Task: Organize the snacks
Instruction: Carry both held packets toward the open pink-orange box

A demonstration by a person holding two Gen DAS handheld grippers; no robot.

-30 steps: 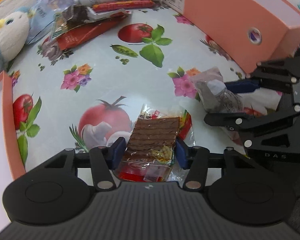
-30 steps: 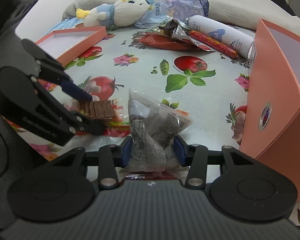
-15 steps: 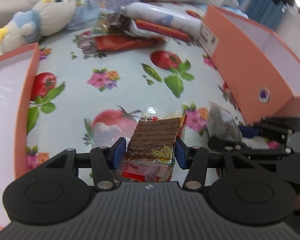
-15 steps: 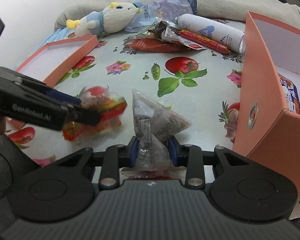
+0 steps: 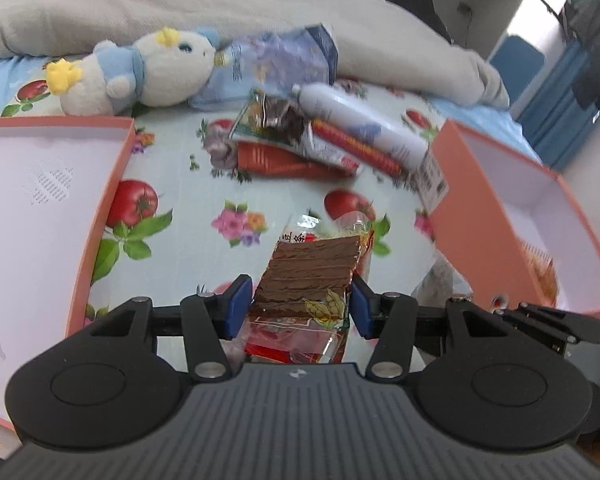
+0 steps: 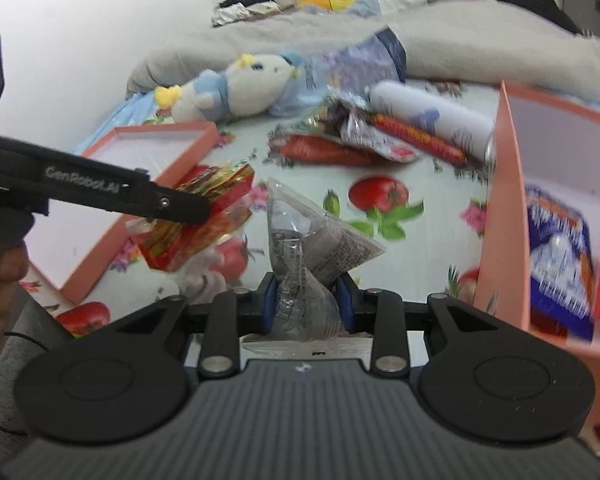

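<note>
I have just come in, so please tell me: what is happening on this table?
A person is sorting snacks with two handheld grippers. The left gripper holds a brown snack packet; the right gripper is shut on a clear grey pouch. Both are lifted above the flowered tablecloth, near the orange box that already contains snacks.

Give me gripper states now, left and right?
Left gripper: closed on the brown snack pack, lifted.
Right gripper: fingers have just been closing, now closed on the clear triangular packet, lifted.
</note>
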